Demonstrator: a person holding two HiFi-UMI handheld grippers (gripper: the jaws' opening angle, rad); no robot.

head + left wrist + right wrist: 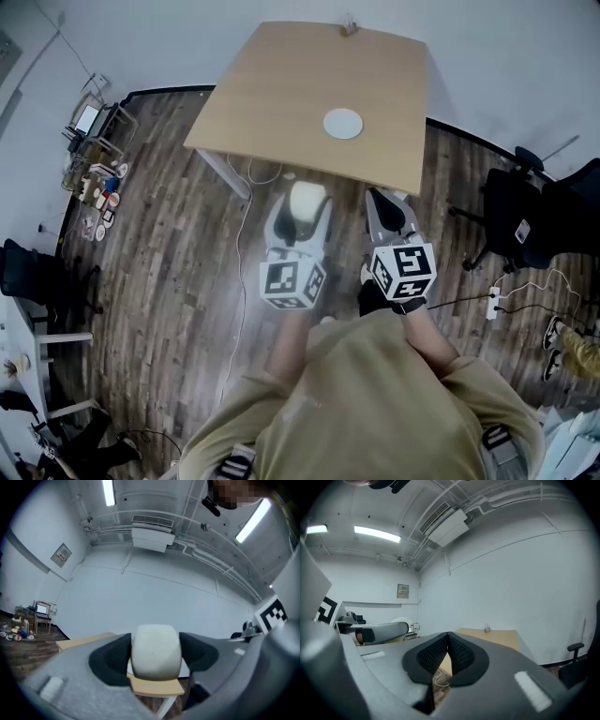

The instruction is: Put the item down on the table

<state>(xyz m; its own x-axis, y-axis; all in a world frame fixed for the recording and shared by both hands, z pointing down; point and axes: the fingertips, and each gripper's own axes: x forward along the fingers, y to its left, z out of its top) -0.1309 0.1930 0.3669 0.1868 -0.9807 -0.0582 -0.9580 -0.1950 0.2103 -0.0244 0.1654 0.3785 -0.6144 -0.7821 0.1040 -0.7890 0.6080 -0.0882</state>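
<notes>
Left hand-held gripper (306, 211): clamped on the rounded, smooth off-white item (155, 652).
Right hand-held gripper (448, 648): jaws together, empty.
Your move: reach over the light wooden tabletop (281, 94), lower until the item rests, then release.

Off-white item (156, 651), light-wood table (309, 94), black-and-white marker cubes (292, 283).

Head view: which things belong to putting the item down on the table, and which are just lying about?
In the job: white item, left gripper holding it, table.
Lying about: round white plate, office chair, power strip, empty right gripper.
</notes>
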